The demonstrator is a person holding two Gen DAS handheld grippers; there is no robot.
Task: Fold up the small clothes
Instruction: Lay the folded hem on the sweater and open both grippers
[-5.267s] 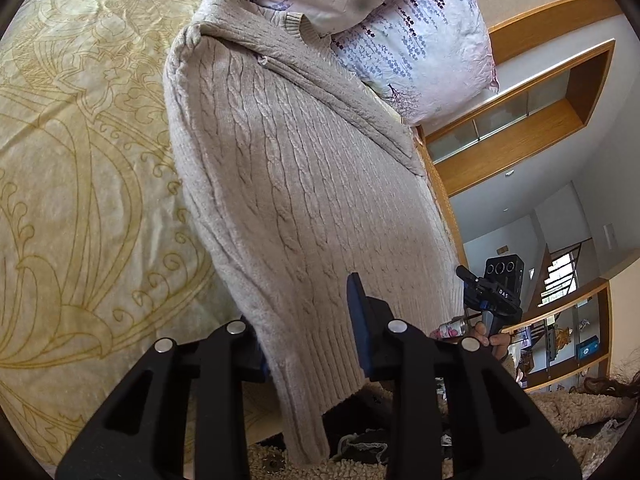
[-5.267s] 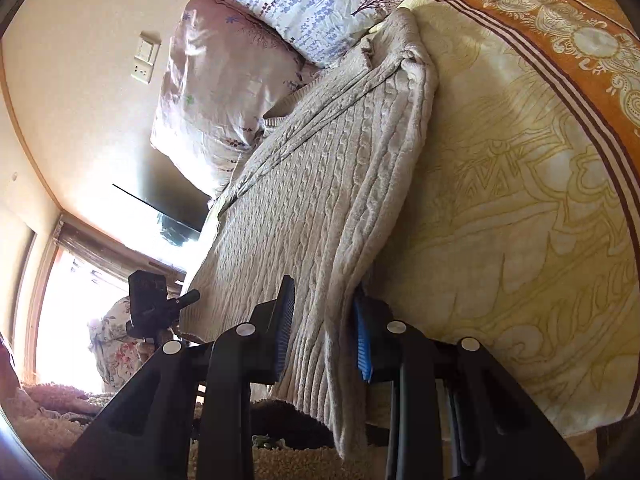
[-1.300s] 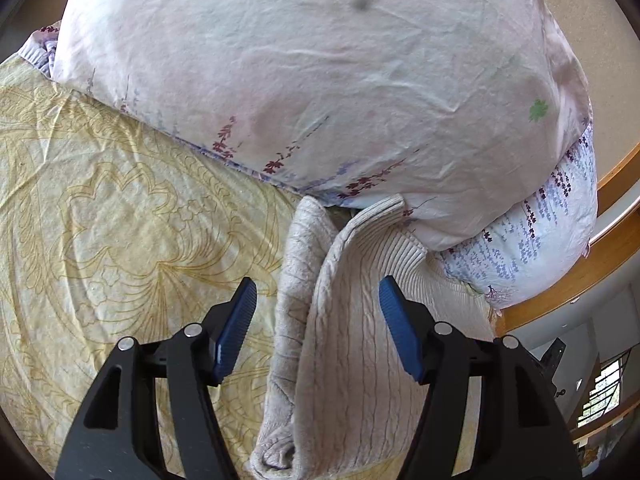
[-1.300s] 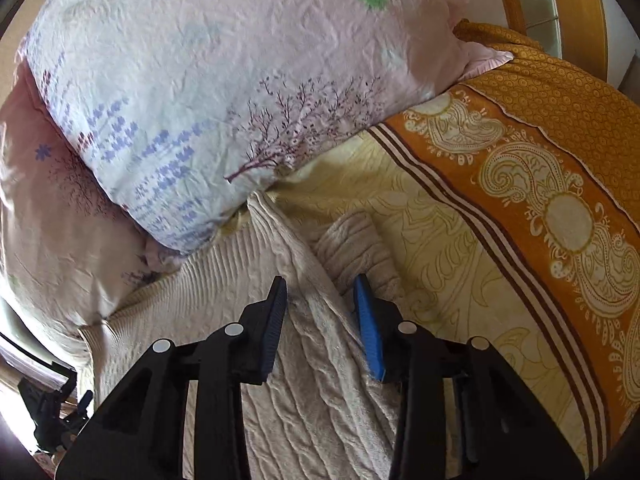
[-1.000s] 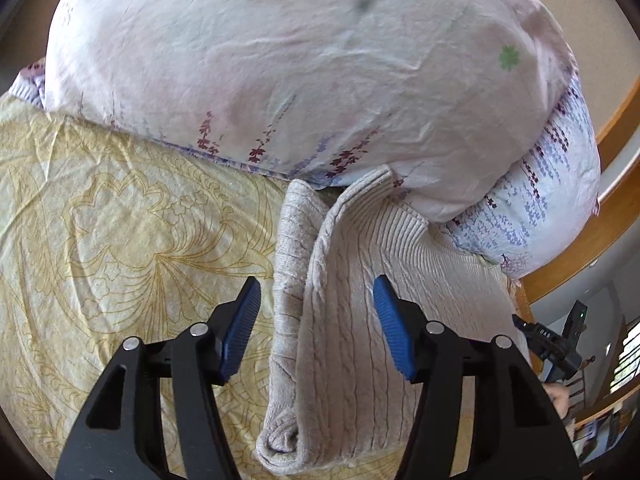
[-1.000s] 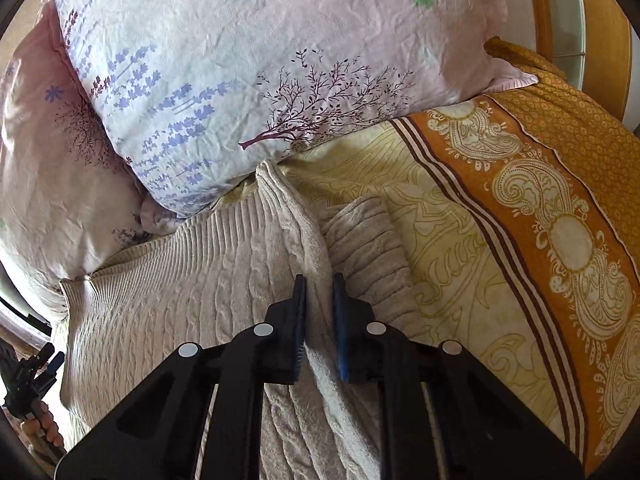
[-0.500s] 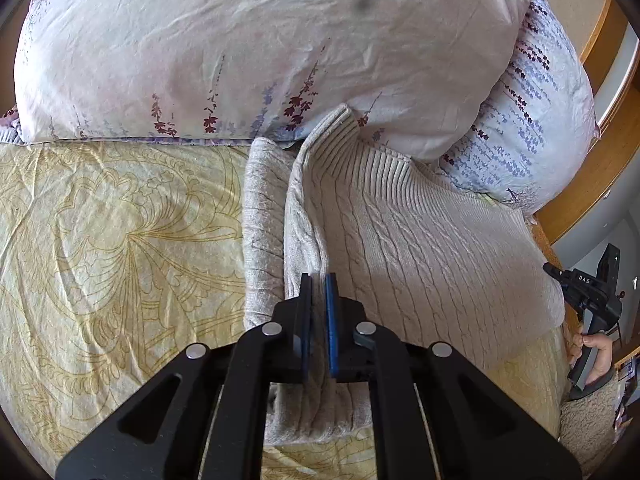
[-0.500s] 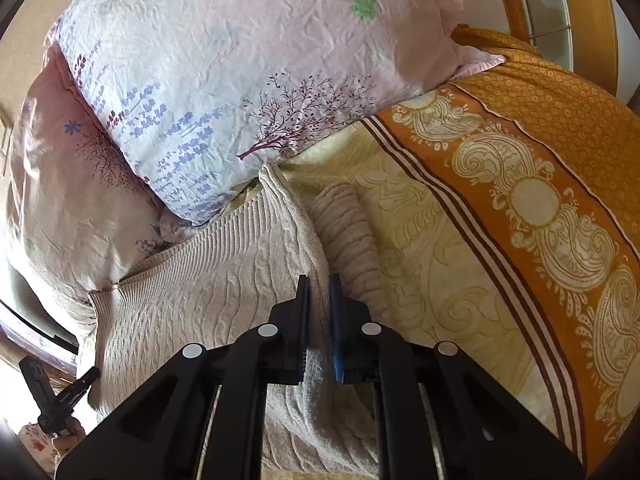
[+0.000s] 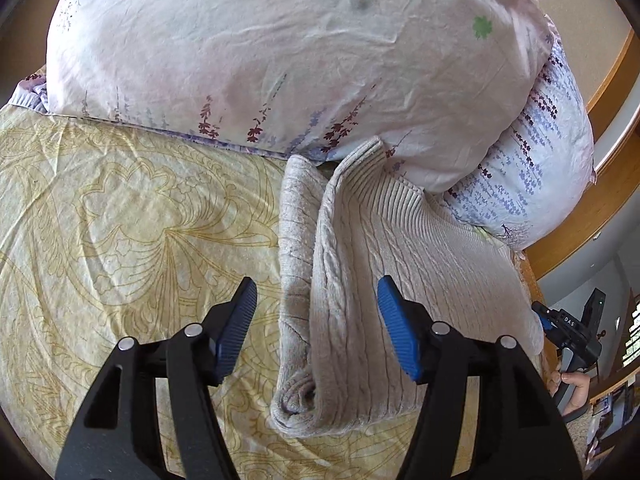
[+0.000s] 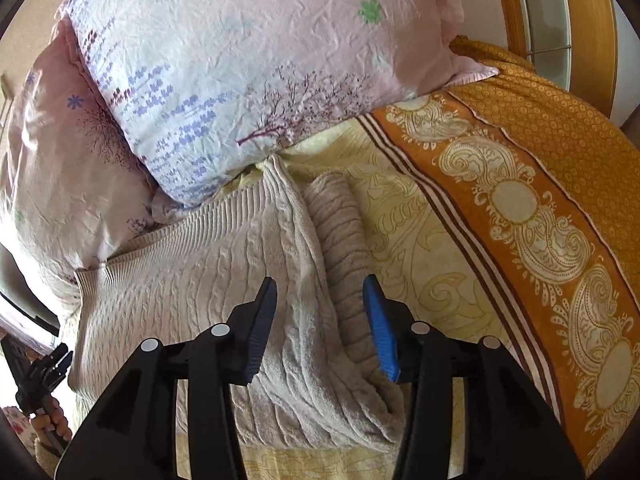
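Observation:
A beige cable-knit sweater [image 9: 400, 272] lies folded in half on the yellow patterned bedspread [image 9: 120, 240], its ribbed hem against the pillows. A folded sleeve [image 9: 296, 264] lies along its left edge. My left gripper [image 9: 316, 320] is open, its jaws either side of that left edge, holding nothing. In the right wrist view the sweater [image 10: 192, 288] lies left of centre, with its other folded sleeve [image 10: 344, 240] along its right edge. My right gripper [image 10: 320, 320] is open over that right edge, empty.
Two floral pillows [image 9: 280, 52] [image 10: 248, 60] lie right behind the sweater. An orange patterned border [image 10: 520, 200] runs along the bedspread's right side. A wooden frame [image 9: 608, 168] stands at the right. The other gripper shows small at the edge of each view [image 9: 572, 332] [image 10: 36, 376].
Half a second ago both grippers were shut on the sweater's folded edges; now both have opened and let go. The sweater lies folded in half, where five seconds ago it lay full length.

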